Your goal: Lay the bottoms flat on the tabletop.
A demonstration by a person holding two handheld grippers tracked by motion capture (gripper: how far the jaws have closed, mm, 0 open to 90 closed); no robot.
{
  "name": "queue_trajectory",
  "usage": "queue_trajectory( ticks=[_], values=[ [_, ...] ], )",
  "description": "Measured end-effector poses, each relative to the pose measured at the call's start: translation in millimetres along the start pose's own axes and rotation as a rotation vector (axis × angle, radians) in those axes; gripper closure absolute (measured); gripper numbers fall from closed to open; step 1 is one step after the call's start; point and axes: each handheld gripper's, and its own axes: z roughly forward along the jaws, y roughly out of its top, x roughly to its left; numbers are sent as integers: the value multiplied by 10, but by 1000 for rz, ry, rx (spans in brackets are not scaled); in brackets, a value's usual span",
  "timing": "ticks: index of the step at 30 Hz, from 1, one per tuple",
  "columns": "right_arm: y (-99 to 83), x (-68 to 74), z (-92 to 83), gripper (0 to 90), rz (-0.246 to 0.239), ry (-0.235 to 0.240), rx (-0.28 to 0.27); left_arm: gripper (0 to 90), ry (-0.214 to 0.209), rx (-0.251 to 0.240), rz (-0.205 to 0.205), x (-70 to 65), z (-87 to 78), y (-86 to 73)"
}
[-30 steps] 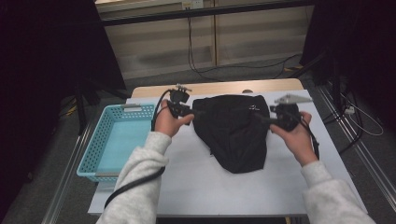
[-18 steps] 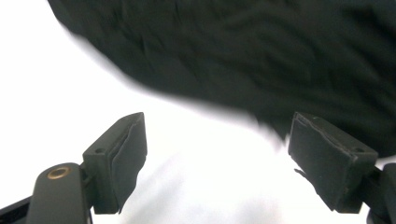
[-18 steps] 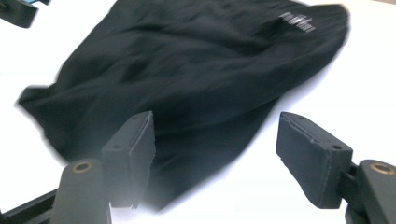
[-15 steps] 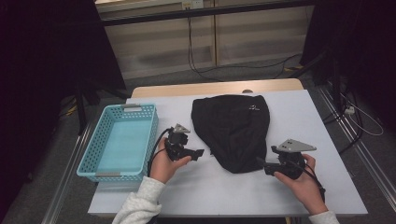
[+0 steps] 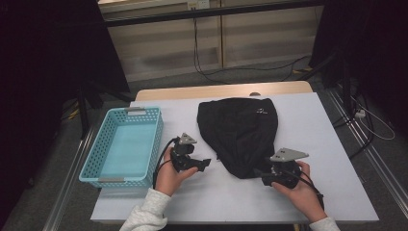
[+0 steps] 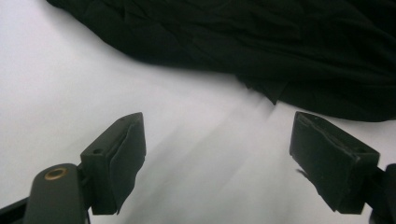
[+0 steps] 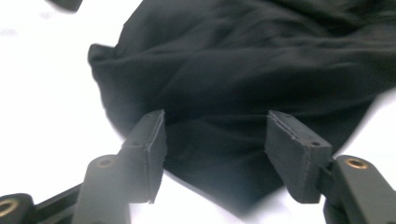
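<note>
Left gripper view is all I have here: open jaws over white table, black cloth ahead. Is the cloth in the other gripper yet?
Observer: Not yet. The right gripper has the black cloth's near edge between its open jaws, which have just been closing.
Operator: Anything beside the cloth?
Observer: A blue basket stands left of it, nothing in it.
Operator: Where's my gripper relative to the basket?
Observer: The left gripper sits between basket and cloth, touching neither.
</note>
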Motion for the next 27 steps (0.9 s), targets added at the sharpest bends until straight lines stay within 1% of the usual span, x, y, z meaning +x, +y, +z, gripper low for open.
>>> queue_trajectory(
  ticks=[2,3,4,5,7,8,9,11,13,14,15,17,18,19,21,22,23,24,26,27],
  values=[
    [9,60,71,467,-39,15,35,186,1,-3,-2,-6,2,-9],
    [10,79,106,495,-50,14,50,186,3,-1,5,-4,0,-17],
    [9,89,140,534,-50,8,54,187,10,-4,8,-3,3,-28],
    [16,91,159,602,-41,11,45,187,10,-6,2,-1,4,-41],
    [41,96,175,821,-59,35,47,188,11,-7,1,14,-3,-55],
    [46,95,180,888,-63,37,47,189,13,-12,-10,9,-5,-61],
    [43,89,189,900,-56,47,42,189,20,-12,4,14,-12,-61],
    [46,68,181,900,-41,55,28,191,15,-18,1,8,-16,-58],
    [60,40,120,900,-11,76,2,197,16,-27,4,-10,-12,-55],
    [70,25,68,900,-2,76,-13,198,9,-27,4,-17,-12,-51],
    [77,5,14,900,-3,68,-27,200,7,-36,3,-30,-6,-47],
    [74,-50,-92,900,30,66,-62,201,4,-37,9,-50,10,-40],
    [67,-82,-133,900,39,61,-73,202,-1,-37,4,-65,22,-40],
    [62,-108,-167,900,49,58,-81,205,-3,-39,13,-72,36,-37],
    [51,-144,-210,900,53,37,-92,215,-9,-43,13,-101,74,-33],
    [45,-157,-221,900,57,41,-93,224,-11,-43,17,-113,87,-26],
    [38,-163,-229,900,65,48,-100,235,3,-50,25,-138,98,-18],
    [31,-164,-236,900,68,54,-101,252,-22,-51,30,-151,111,-6],
    [28,-150,-229,900,63,49,-97,280,-36,-55,26,-195,141,13],
    [30,-146,-223,900,56,44,-95,304,-33,-57,35,-209,152,23]
  ],
)
